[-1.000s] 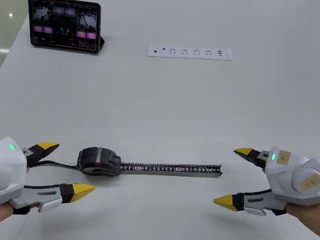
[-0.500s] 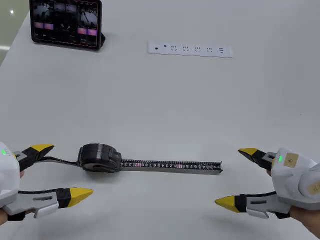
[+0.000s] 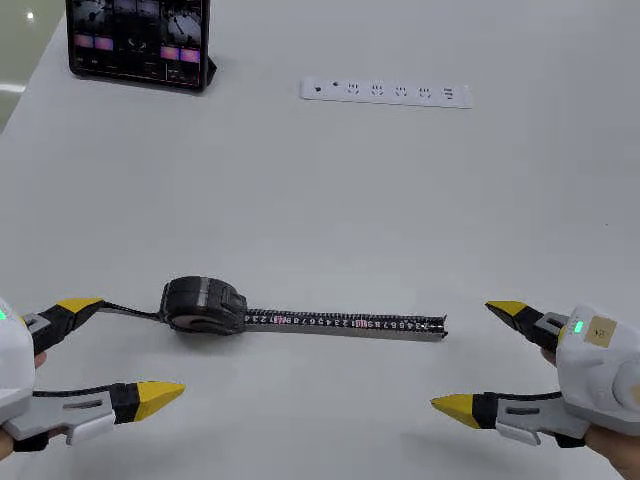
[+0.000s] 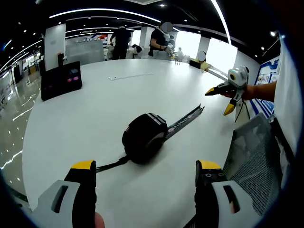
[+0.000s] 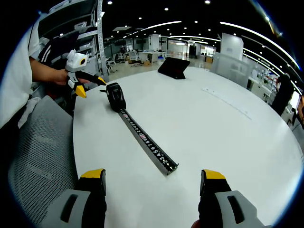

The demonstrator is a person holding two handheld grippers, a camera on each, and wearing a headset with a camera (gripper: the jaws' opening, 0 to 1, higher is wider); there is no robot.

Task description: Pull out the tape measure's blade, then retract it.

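Surface: white table [image 3: 330, 200], its middle bare; in the left gripper view, a hall with strip lights and people [image 4: 164, 38] standing lies beyond its far edge.
Tape measure [image 3: 203, 305]: black, lying on the table at about 8 o'clock from the centre of the head view, well apart from both far-edge items.
Blade [image 3: 345, 323]: drawn out of the tape measure toward 3 o'clock, flat on the table, with printed numbers along it. Its end stops at about 4 o'clock.
Strap [image 3: 130, 311]: thin and black, running from the tape measure toward 9 o'clock. Its end lies close to the left claw's far tip; I cannot tell whether they touch.
Left gripper [image 3: 135, 345]: at 8 o'clock in the head view, jaws spread wide, nothing held. In its own view the tape measure sits at 12 o'clock ahead of the yellow tips, apart from them.
Right gripper [image 3: 468, 355]: at 4 o'clock in the head view, jaws parted, nothing between them. In its own view the blade's end lies just ahead at 12 o'clock, untouched.
Tablet [image 3: 140, 40]: dark, propped up at 11 o'clock, screen lit.
Power strip [image 3: 385, 91]: white, flat on the table near 12 o'clock.
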